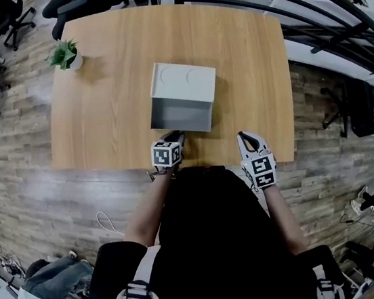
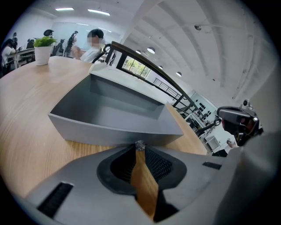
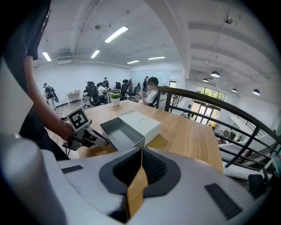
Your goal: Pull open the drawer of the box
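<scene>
Out from the box (image 1: 183, 81), the drawer (image 1: 181, 115) is pinched by its knob (image 2: 139, 144) in the nearer left gripper (image 1: 177, 138); the right gripper (image 1: 245, 136) is held shut, empty.

The person's body (image 1: 213, 244) hid part of the table's (image 1: 100, 109) near edge. The drawer (image 2: 109, 114) hid most of the box (image 2: 131, 85). A shiny bit (image 2: 139, 143) at the left gripper's (image 2: 139, 147) tips was too small to tell. Far people (image 3: 104, 82) were tiny.
</scene>
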